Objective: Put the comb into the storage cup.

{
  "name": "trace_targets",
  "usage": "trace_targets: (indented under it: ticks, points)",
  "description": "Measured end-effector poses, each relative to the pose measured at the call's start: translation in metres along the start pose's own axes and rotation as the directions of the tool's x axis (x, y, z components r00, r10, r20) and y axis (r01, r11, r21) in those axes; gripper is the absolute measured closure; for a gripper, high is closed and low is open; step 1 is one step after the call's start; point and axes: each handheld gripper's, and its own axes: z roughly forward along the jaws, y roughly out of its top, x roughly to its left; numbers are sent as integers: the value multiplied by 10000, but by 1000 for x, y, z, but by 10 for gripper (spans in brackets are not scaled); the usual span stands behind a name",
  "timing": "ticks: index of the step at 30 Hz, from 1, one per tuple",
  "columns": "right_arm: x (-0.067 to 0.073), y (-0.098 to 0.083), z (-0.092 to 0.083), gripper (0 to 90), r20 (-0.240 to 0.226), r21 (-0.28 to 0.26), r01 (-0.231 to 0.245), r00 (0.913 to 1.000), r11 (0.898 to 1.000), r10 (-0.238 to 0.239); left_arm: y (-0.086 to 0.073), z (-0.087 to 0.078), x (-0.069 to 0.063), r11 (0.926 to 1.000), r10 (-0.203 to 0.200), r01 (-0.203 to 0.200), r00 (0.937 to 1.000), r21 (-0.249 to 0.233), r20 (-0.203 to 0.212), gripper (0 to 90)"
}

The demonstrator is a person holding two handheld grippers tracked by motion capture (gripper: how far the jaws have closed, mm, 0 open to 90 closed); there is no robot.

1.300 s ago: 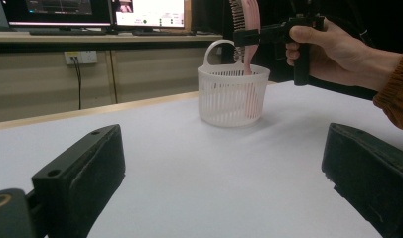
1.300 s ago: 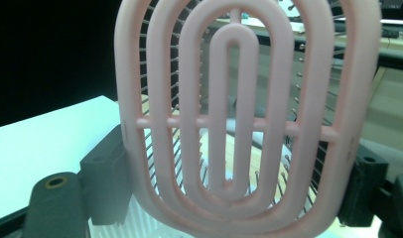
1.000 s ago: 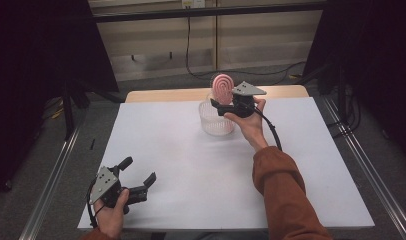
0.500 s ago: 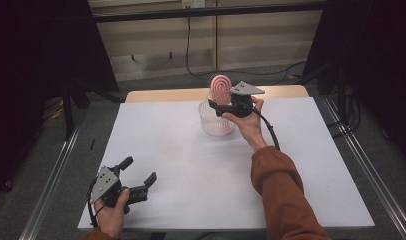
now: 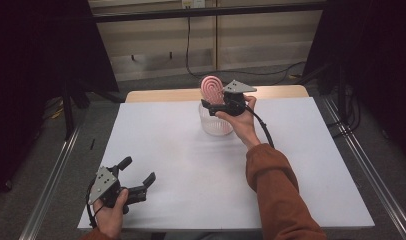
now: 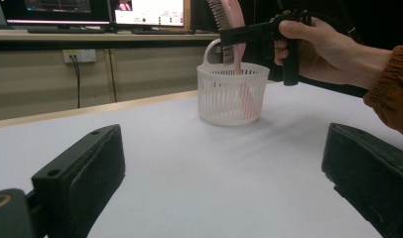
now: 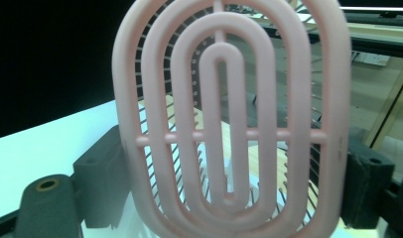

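A pink hairbrush (image 5: 211, 87) stands upright, handle down, in a white slotted basket (image 5: 216, 122) at the far middle of the white table (image 5: 166, 150). My right gripper (image 5: 207, 101) reaches in level from the right, its jaws on either side of the brush head (image 7: 229, 124). The pads sit against both edges with no gap showing, though the jaws have just been opening a little. From the left gripper view, the brush (image 6: 233, 20) rises out of the basket (image 6: 233, 94). My left gripper (image 5: 138, 169) rests open at the near left corner, nothing between its jaws.
A wooden table edge (image 5: 161, 95) shows behind the white board. Metal rails (image 5: 51, 175) run along both sides of the table. Cables (image 5: 188, 45) hang down the back wall. Monitors (image 6: 90, 10) stand on a shelf beyond.
The right hand and the brush have barely shifted above the basket. The left gripper has stayed put.
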Motion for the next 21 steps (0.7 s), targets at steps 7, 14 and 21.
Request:
trace_targets:
  ticks: [7, 14, 21]
  points:
    - [4, 3, 8, 159, -110, 180, 33, 9999, 9998, -31, 0, 0, 0, 10000, -27, 27, 10000, -6, -36, 33]
    - [6, 3, 13, 152, -172, 295, -79, 9998, 9995, 84, 0, 0, 0, 10000, -41, 41, 10000, 23, 45, 32]
    - [10, -1, 18, 140, -249, 419, -34, 9997, 9991, 45, 0, 0, 1, 10000, -41, 41, 10000, -16, 16, 32]
